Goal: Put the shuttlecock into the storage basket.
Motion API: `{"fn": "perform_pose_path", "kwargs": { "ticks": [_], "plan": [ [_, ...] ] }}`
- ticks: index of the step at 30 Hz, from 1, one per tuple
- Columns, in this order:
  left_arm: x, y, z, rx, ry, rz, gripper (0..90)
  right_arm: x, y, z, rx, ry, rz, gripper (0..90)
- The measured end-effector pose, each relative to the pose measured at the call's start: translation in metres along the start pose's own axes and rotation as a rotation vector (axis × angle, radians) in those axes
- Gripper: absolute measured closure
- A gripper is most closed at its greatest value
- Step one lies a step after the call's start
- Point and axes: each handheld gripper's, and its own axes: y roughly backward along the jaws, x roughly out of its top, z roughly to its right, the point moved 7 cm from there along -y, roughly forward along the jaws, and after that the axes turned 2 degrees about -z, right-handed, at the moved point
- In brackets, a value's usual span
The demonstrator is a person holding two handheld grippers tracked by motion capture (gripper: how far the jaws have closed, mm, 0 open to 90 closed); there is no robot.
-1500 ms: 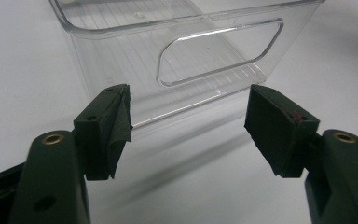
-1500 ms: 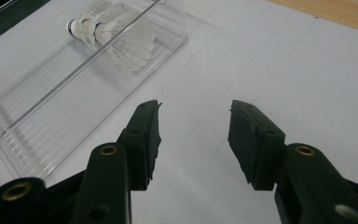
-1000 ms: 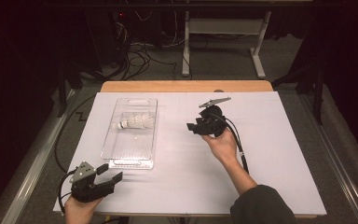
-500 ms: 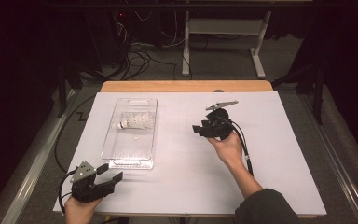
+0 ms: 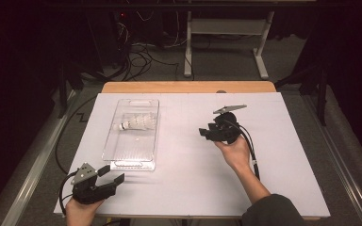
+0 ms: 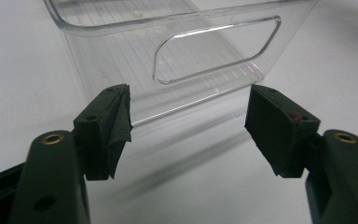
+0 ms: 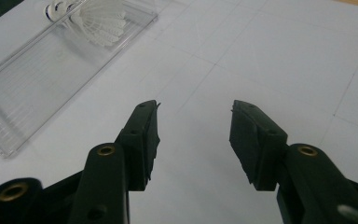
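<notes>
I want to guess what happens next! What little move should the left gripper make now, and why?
Probably ease the left gripper forward to the clear bin. Its jaws stand open and empty, facing the bin's near end wall with the handle slot, not touching it. The shuttlecock lies inside.

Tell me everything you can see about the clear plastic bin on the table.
The clear plastic bin is a long, shallow rectangular box of see-through ribbed plastic, open on top, with a cut-out handle slot in its near end wall. It sits flat on the white table cover, left of centre. A white shuttlecock lies on its side inside, toward the far end. Neither gripper touches it; the left gripper, open, points at its near end.
</notes>
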Motion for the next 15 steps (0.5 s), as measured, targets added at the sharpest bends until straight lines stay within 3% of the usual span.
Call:
{"fn": "perform_pose_path", "kwargs": {
  "ticks": [15],
  "plan": [
    [0.0, -0.001, 0.0, 0.003, 0.0, -0.005, 32.4, -0.014, 0.01, 0.013, -0.018, -0.013, 0.009, 50.6]
  ]
}}
